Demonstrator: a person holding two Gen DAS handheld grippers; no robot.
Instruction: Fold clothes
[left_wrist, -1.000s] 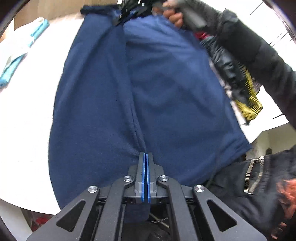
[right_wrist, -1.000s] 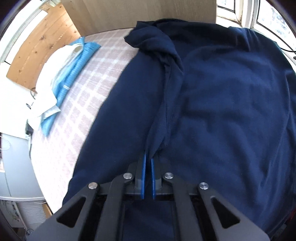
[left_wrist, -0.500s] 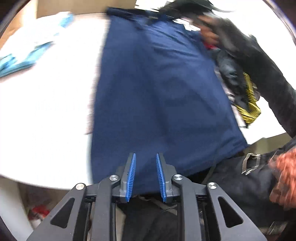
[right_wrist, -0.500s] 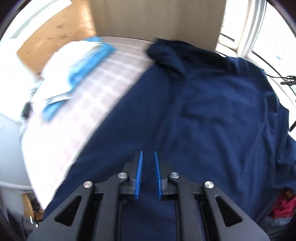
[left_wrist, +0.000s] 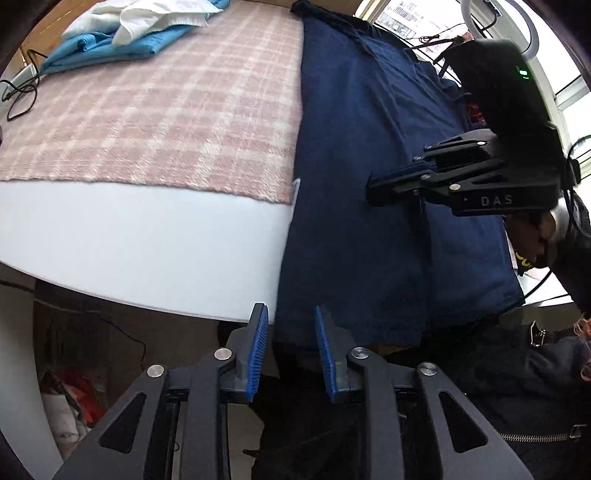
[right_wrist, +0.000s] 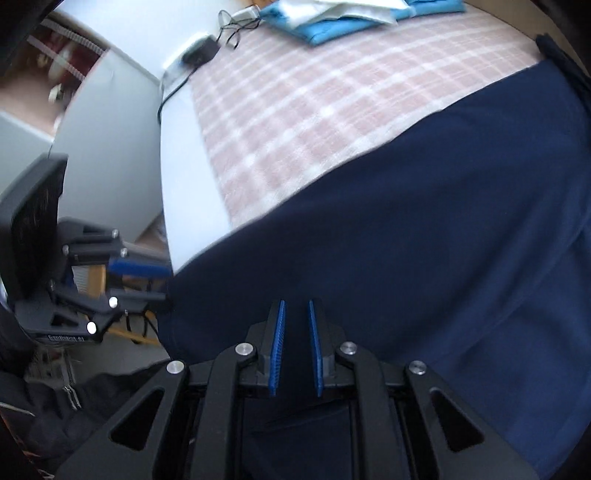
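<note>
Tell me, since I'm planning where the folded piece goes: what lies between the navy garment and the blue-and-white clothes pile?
Only bare pink plaid blanket separates the navy garment from the clothes pile; both wrist views show it.

Daylight glares through the window; fisheye-bent edges, right view slightly blurred.

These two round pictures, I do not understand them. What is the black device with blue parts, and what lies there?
A person holds one hand tool in each hand; each carries a camera looking along its own tongs. The left tongs fill the bottom of one picture, and the right tongs fill the bottom of the other. Each also appears sideways in the other's view. Both have just been opening and hold nothing. A navy garment lies on a pink checked blanket, its edge hanging over. Further back lie blue and white clothes.
</note>
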